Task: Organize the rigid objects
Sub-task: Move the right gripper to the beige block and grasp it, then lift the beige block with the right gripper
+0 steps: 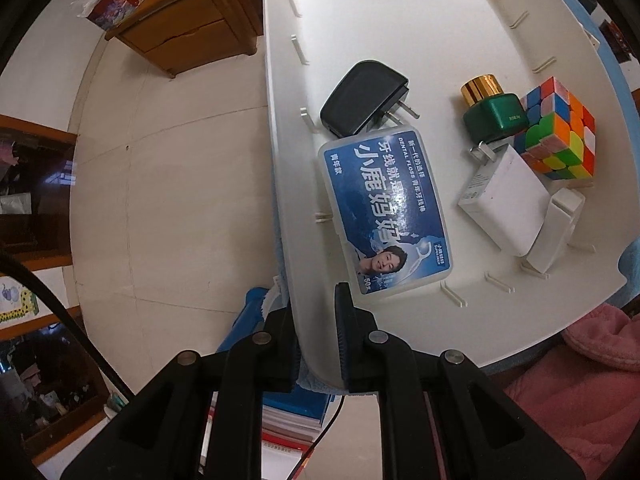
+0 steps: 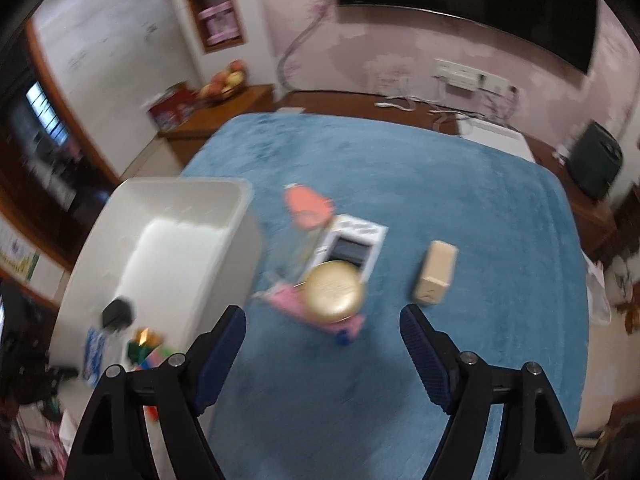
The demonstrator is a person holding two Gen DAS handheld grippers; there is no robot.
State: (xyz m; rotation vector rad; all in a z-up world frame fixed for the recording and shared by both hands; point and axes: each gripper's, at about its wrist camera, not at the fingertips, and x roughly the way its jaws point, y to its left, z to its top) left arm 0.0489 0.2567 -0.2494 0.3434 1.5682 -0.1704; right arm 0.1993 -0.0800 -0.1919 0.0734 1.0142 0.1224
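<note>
My left gripper (image 1: 316, 340) is shut on the near wall of a white plastic bin (image 1: 280, 184). In the bin lie a blue dental floss box (image 1: 386, 210), a black charger (image 1: 362, 98), a green bottle with a gold cap (image 1: 490, 110), a colour cube (image 1: 558, 136), a white charger (image 1: 506, 200) and a white block (image 1: 554, 236). My right gripper (image 2: 322, 334) is open and empty above the blue cloth (image 2: 440, 184). Ahead of it lie a round gold case (image 2: 334, 290), a white box (image 2: 352, 246), a pink item (image 2: 308, 202) and a beige box (image 2: 436, 272). The bin also shows at the left (image 2: 160, 256).
The right wrist view is blurred by motion. A pink flat item (image 2: 288, 302) lies under the gold case. A wooden cabinet (image 1: 188, 24) stands across the tiled floor (image 1: 180, 200). Books (image 1: 292, 416) lie below the bin. A pink cloth (image 1: 580, 380) lies at lower right.
</note>
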